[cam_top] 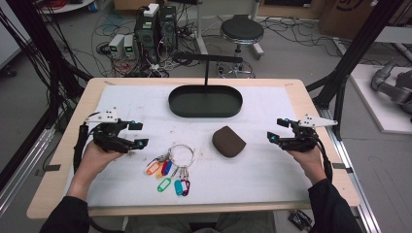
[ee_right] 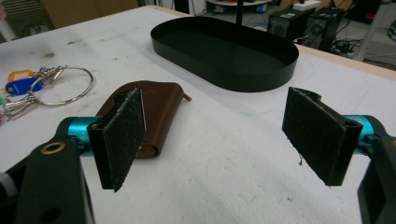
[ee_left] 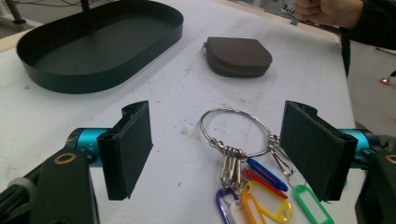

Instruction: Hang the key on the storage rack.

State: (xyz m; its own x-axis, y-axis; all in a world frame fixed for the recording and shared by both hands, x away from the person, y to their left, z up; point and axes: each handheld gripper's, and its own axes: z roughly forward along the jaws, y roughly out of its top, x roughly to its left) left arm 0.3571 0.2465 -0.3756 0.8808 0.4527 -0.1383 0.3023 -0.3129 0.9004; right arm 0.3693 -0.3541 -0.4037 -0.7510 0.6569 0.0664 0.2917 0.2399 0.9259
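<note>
High view: key ring (cam_top: 180, 154) with coloured tags, on the worktop (cam_top: 272, 170) just beside the left gripper (cam_top: 137, 134); right gripper (cam_top: 275, 130) near the brown pouch (cam_top: 228, 141). Left gripper view: jaws released, framing the ring; likely light, floppy, best pinched at the wire loop. Right gripper view: jaws released, empty.
</note>
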